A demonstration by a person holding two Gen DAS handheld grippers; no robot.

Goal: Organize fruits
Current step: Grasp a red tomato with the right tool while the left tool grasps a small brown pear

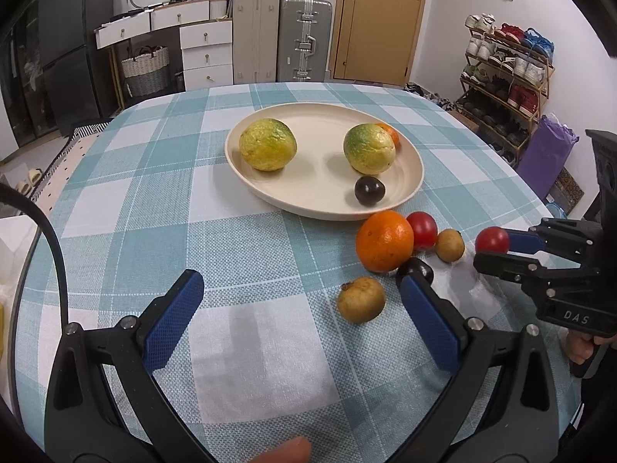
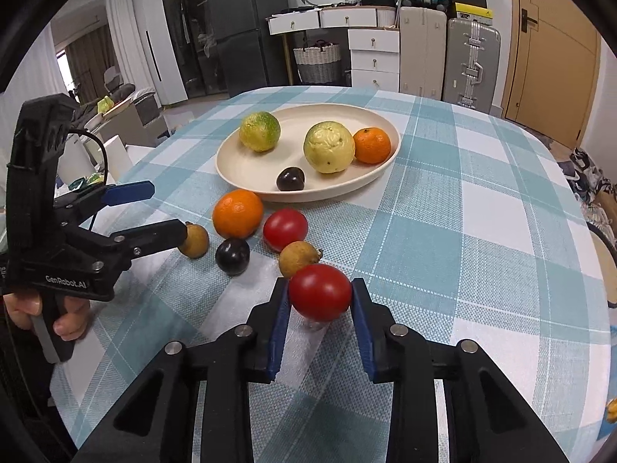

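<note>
The right gripper [image 2: 320,299] is clamping a red tomato [image 2: 320,292] at lower centre, evidently for transfer to the plate [image 2: 308,195] above, while the left gripper [image 1: 300,305] is hanging released.

The right gripper [image 2: 320,301] pinches a red tomato [image 2: 320,291] near the camera, the cream plate [image 2: 246,169] farther off.

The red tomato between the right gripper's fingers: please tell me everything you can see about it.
The red tomato is round, smooth and glossy, uniformly red, with no stem visible. It sits between the two blue pads of the right gripper, which close on both its sides. It is low over the checked tablecloth; whether it touches the cloth is unclear. A small tan fruit lies just behind it.
</note>
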